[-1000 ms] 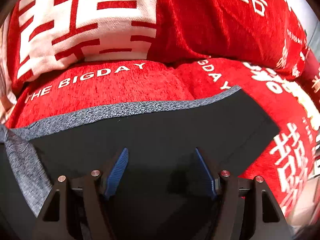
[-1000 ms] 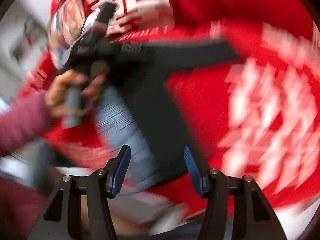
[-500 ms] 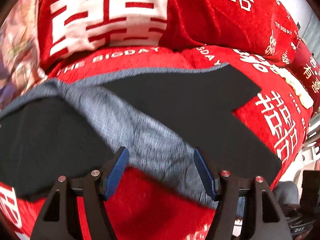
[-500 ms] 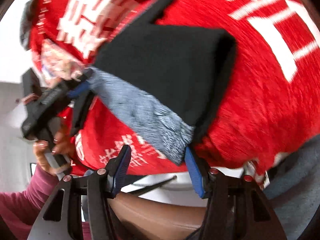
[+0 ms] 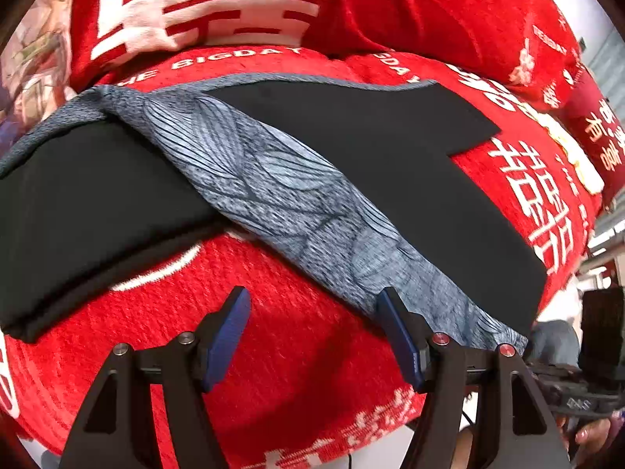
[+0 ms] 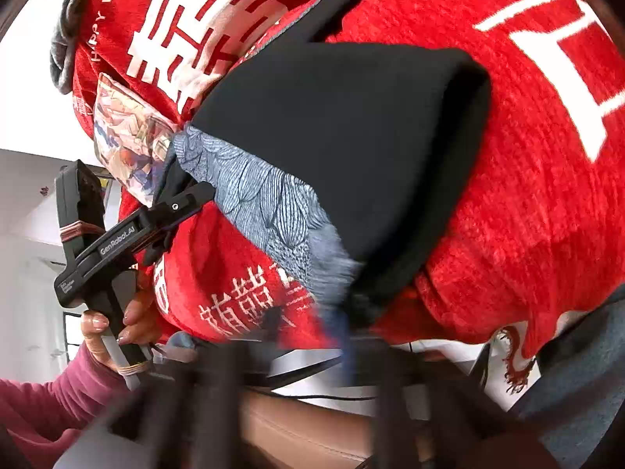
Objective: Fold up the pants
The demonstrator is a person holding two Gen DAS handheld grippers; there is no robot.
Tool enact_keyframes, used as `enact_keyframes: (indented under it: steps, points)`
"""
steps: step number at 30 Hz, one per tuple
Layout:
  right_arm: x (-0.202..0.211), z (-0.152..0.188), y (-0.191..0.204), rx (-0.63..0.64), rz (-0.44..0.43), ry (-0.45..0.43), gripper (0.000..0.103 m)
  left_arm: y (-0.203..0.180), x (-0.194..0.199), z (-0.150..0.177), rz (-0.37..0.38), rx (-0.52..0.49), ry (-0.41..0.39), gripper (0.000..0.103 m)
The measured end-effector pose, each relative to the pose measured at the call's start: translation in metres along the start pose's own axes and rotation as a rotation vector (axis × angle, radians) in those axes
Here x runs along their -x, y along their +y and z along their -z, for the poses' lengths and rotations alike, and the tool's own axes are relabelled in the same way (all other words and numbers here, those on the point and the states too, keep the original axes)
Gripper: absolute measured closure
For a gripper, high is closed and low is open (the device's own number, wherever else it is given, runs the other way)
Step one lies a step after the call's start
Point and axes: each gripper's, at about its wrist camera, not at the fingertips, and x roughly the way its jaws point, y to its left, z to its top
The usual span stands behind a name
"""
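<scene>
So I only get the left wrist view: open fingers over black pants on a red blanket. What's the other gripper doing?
Observer: The right gripper has just closed its jaws on a corner of the pants, where the grey pattern meets the black.
Operator: Is it sharp in your view?
Observer: No, its fingers are blurred.
Operator: Who's holding my gripper?
Observer: A hand in a pink sleeve grips the left gripper by its handle.

Red chenille blanket with white lettering (image 5: 297, 351), red pillow with large white character block (image 5: 203, 4), pale illustrated printed cushion (image 6: 129, 148), tan leather surface (image 6: 304, 434)
</scene>
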Motion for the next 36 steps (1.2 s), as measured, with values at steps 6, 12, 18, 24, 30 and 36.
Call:
enact_keyframes:
  steps: [6, 12, 18, 24, 30, 36]
  points:
    - [0.02, -0.01, 0.015, 0.015, -0.113, -0.077, 0.1, 0.002, -0.001, -0.002, 0.125, 0.061, 0.033, 0.034]
    - [0.057, -0.042, 0.043, 0.082, -0.227, -0.173, 0.1, -0.002, -0.01, -0.014, 0.281, 0.147, 0.069, 0.022]
    - [0.051, -0.052, 0.039, 0.072, -0.207, -0.145, 0.1, -0.004, -0.017, -0.027, 0.277, 0.192, 0.068, 0.055]
    - [0.067, -0.078, 0.047, 0.098, -0.256, -0.181, 0.1, -0.006, -0.011, -0.047, 0.301, 0.209, 0.057, 0.072]
    - [0.092, -0.146, 0.062, 0.164, -0.239, -0.245, 0.1, -0.026, 0.007, -0.106, 0.262, 0.119, -0.054, 0.072]
    - [0.085, -0.238, 0.065, 0.156, -0.162, -0.254, 0.1, -0.041, -0.013, -0.171, 0.158, 0.024, -0.119, 0.072]
